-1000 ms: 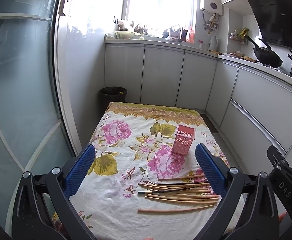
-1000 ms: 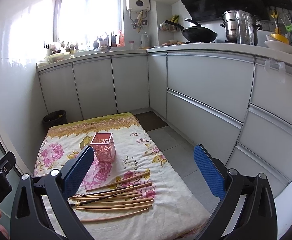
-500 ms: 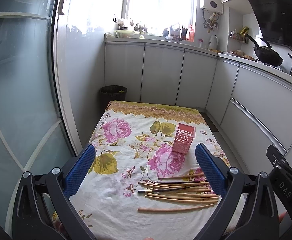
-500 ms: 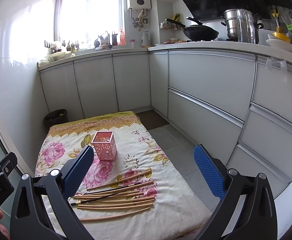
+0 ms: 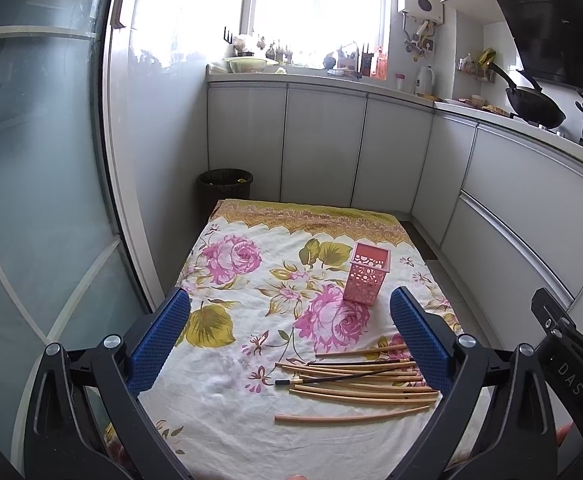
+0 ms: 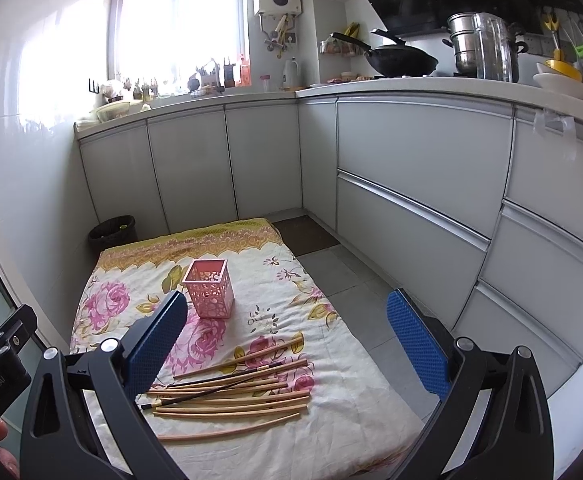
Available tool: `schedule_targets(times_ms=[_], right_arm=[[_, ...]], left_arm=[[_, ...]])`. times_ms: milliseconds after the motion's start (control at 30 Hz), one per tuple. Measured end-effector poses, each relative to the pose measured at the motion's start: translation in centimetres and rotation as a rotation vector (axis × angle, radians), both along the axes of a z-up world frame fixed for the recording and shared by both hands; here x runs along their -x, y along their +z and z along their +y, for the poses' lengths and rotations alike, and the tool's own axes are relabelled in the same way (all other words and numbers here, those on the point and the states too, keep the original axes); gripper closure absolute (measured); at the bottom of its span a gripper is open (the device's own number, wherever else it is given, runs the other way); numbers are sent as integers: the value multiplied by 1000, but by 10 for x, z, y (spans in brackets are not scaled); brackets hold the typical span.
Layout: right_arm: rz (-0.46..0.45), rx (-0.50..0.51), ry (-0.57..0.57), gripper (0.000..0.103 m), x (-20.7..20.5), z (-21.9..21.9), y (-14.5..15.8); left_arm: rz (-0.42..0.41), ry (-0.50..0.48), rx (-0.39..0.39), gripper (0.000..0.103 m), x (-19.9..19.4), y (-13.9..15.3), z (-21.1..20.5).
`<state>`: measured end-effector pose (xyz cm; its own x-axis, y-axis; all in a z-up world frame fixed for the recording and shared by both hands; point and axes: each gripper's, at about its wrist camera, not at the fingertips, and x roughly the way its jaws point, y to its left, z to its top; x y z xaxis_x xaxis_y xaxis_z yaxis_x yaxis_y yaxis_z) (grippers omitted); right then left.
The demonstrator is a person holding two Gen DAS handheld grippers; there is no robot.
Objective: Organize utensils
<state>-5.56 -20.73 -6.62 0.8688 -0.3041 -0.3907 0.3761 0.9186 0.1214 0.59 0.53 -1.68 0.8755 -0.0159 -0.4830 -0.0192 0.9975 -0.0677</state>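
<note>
Nothing is sorted yet, by my judgement — every utensil is lying loose and the holder appears to be standing empty.

Nearest, the left claw (image 5: 289,334) is hovering with its blue pads spread wide and gripping nothing; the right claw (image 6: 287,338) is doing the same, wide apart and empty-handed. Both are hanging above the near end of the flowered cloth (image 5: 251,432), not touching anything on it.

Just beyond and below the claws, the chopsticks (image 5: 355,384) are lying in a loose, roughly parallel bundle on the cloth. They are sitting toward the right-hand pad in the left view and toward the left-hand pad in the right view (image 6: 231,394) — so between the two claws. One dark chopstick (image 6: 211,392) is lying across the pale ones.

Farther on, the pink holder (image 5: 366,274) is standing upright on the cloth, well apart from the bundle, its perforated walls showing nothing inside (image 6: 209,288).

Remaining work, as I judge it: the whole bundle is waiting to go into the holder.
</note>
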Motion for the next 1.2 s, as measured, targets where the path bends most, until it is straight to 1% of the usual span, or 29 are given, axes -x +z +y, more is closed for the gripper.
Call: schedule_targets(times_ms=[400,600,1033,1133,1200], right_arm=[[10,-13,1,6,-4,-5,-3],[25,-22,1,6,-10,-9,-8],[87,-50,-5,6,-42,-20,-30],[106,-69,-14,6,-51,-30,-39],[121,-112,-27,6,-58,-42,-48]], left_arm=[[9,-5,-8,7,-5,-4,-3],[25,-9,-19,7,-14,-11,-7],[96,-24,-44,7,-47,-31,-20],[123,-41,-59,7,-60,-41,-28],[162,-84,-88,7,-74,-50,-38]])
